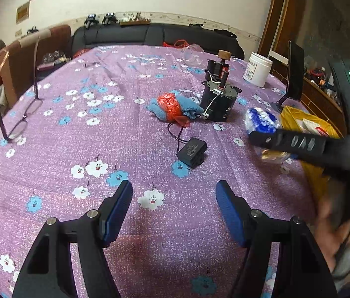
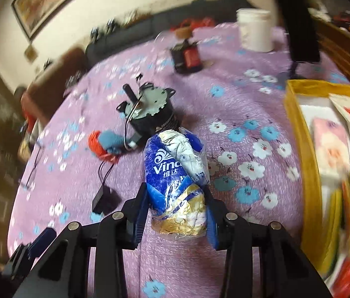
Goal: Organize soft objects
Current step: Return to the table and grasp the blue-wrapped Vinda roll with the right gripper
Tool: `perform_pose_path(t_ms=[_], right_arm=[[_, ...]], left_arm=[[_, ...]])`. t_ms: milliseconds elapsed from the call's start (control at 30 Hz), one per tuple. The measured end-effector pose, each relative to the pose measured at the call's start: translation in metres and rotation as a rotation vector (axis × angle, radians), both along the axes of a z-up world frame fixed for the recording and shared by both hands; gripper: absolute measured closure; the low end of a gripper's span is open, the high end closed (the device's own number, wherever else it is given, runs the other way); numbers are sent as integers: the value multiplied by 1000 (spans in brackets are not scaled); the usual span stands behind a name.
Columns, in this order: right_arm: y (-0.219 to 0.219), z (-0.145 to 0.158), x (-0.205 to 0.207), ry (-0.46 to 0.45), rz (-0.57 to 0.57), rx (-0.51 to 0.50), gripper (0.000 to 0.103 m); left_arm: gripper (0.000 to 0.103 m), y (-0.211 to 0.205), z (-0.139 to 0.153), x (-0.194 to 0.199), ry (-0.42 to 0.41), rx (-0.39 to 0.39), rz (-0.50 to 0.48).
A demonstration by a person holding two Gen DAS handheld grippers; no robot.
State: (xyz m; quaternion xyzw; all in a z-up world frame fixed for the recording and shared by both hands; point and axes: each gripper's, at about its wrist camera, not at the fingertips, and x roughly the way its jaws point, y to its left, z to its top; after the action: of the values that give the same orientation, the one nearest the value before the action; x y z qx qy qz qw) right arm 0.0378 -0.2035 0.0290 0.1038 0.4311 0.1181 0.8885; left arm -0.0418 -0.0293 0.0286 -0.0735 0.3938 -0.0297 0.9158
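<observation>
Currently the right claw (image 2: 177, 206) has its blue pads pressed on both sides of the tissue pack (image 2: 176, 173), a crumpled blue, white and gold soft packet. The pack pokes forward out of the jaws, apparently lifted off the purple flowered table (image 1: 125, 136), though blur keeps me from being sure. The left claw (image 1: 173, 211) hovers low over bare cloth, jaws well apart, nothing between them.

Step in hand, as I read it: carrying a grasped soft item to its bin. The yellow box (image 2: 296, 134) sits just right of the pack at the table's edge, already holding flat paper-like packets.

Farther out: a small black capacitor (image 1: 192, 152) on a wire, then the blue glove wrapped with an orange bag (image 1: 172, 108) touching a black motor (image 1: 218, 104); beyond, a white jar (image 1: 258, 69).

Next move calls for swinging the pack right, over the box wall, clearing the rim before releasing. The glove bundle looks like the next soft item; its wire neighbour may snag.
</observation>
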Motion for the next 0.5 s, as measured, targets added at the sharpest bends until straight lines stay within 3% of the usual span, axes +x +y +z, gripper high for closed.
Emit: perform_pose_path(t_ms=[67, 267, 500], right_arm=[[8, -5, 0, -36, 16, -39, 60], [-4, -4, 4, -52, 31, 17, 60], [-12, -15, 10, 15, 45, 94, 60]], left_arm=[[34, 4, 4, 6, 24, 25, 8], [34, 18, 39, 44, -28, 77, 8], [35, 5, 27, 108, 19, 179, -180]])
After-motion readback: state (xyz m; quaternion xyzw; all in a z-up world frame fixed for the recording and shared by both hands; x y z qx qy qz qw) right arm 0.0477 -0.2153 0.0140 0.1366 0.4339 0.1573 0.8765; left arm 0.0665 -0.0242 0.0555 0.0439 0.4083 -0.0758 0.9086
